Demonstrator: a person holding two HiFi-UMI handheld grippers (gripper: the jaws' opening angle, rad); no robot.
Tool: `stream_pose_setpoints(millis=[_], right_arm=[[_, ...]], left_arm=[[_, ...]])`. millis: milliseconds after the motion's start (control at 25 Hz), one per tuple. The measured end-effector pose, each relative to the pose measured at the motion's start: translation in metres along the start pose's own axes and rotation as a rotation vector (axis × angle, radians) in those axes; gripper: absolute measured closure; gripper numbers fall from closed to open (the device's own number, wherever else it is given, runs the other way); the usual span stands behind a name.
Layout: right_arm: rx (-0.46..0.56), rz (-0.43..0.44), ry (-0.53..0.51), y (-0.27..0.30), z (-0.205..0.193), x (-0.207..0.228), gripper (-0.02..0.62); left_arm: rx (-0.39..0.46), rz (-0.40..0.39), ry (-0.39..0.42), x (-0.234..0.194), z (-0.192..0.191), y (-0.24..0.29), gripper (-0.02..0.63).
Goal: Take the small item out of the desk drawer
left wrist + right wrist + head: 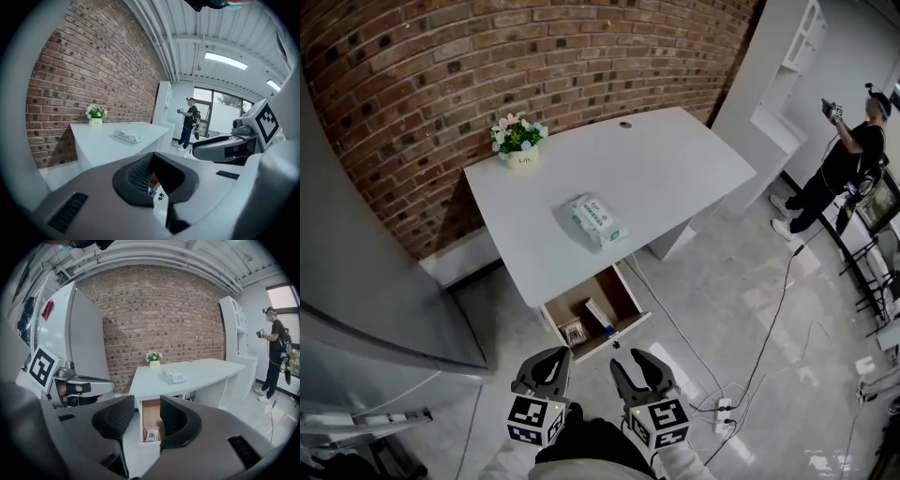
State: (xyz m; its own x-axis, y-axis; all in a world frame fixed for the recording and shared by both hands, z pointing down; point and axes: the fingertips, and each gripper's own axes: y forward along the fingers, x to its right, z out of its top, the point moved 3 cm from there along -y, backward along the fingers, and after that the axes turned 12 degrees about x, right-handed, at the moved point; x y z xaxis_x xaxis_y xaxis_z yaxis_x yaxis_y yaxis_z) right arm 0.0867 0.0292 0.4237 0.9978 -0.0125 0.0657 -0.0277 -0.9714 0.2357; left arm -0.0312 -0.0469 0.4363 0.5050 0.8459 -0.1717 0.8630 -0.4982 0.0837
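**Position of parts.** The drawer (619, 335) stands pulled out below the front edge of the white surface (675, 169). The small packet (575, 332) lies flat on the drawer floor in the front corner, close behind the front panel. Deeper in the drawer, a slim box (599, 313) lies beside it, with a small blue piece (609, 330) near the box. None of these has been lifted. A tissue pack (595, 218) and a flower pot (517, 141) sit on the surface above and are not part of the task.

**Grippers.** The left gripper (555, 361) and the right gripper (635, 361) are both held short of the drawer and touch nothing. The left jaws meet at the tips and are empty. The right jaws are spread wide and are also empty. In the right gripper view the packet shows between them, but well ahead.

**Handling.** The packet appears to be clear film around small loose contents, so it is probably very light, soft, crinkly and somewhat slippery.

- Because it lies flat, a straight top-down pinch may skate off the film.
- Take hold across its narrow width, or at a raised edge, with the spread right jaws.
- Close gently. Firm pressure is likely to deform the film rather than improve the grip.
- Keep clear of the drawer front panel and the slim box.
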Motion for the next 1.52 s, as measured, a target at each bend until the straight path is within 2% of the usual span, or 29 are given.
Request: stream_pose_setpoints(millis=[320,640,1040,1520], right_arm=[[-0.04,0.036,-0.013,0.027,-0.012,0.012,0.402],[-0.103,0.111,-0.036,0.078,-0.028,0.026,0.402],[-0.227,0.165,-0.043,0.139,-0.063,0.056,0.402],[-0.394,0.218,-0.084,0.191,-0.127,0.081,0.4]], left_arm=[[-0.012,0.012,-0.013,-0.007,-0.008,0.016,0.589],[-0.027,0.08,-0.025,-0.028,-0.013,0.039,0.589],[-0.077,0.168,-0.052,-0.051,-0.026,0.068,0.589],[-0.12,0.236,-0.092,-0.064,-0.047,0.092,0.589]])
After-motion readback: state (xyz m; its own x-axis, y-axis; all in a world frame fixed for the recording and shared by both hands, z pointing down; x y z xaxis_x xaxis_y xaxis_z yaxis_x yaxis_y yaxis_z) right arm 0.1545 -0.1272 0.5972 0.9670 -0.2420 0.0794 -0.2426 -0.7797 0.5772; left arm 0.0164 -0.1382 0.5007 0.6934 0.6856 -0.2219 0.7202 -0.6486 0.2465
